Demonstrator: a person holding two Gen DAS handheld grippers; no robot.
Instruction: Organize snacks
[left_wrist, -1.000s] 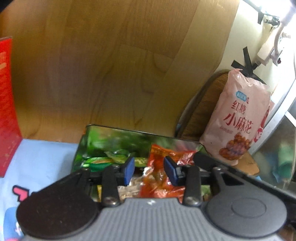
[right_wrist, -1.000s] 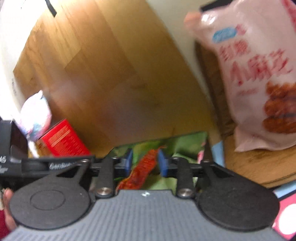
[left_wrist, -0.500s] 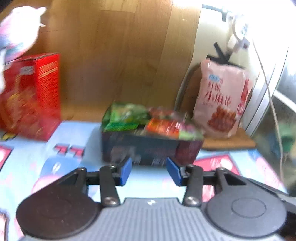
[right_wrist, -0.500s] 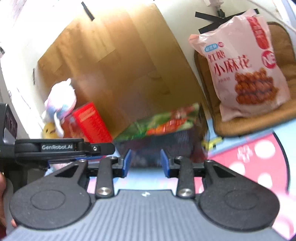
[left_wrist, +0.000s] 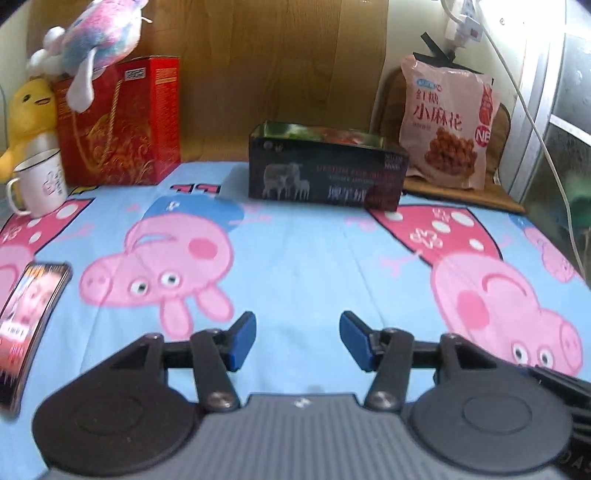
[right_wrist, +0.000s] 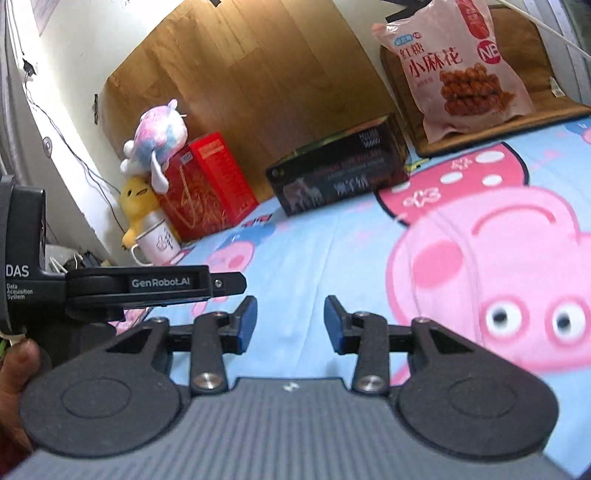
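Both grippers are hanging over the cartoon pig cloth right now with nothing in them. The left gripper has its blue pads set apart with only bare cloth showing through the gap, and its jaws have just been opening wider. Same deal with the right gripper: pads apart, nothing between them, jaws just been opening a bit too. The dark snack box sits well ahead of both, at the far edge of the cloth against the wooden board, roughly straight ahead of the left gripper and a bit right of centre. You can just see colourful wrappers poking out of its open top, too small to tell what's what. Ahead and to the right of the left gripper a pink snack bag stands upright, leaning on the wall, just beside the box. Ahead to the left there's a red carton with a pastel plush toy on top, a yellow plush next to it and a white mug in front. A phone lies on the cloth just off the left gripper's left side. In the right wrist view the left gripper's body is close by on the left, with a fingertip of the person holding it at the edge.
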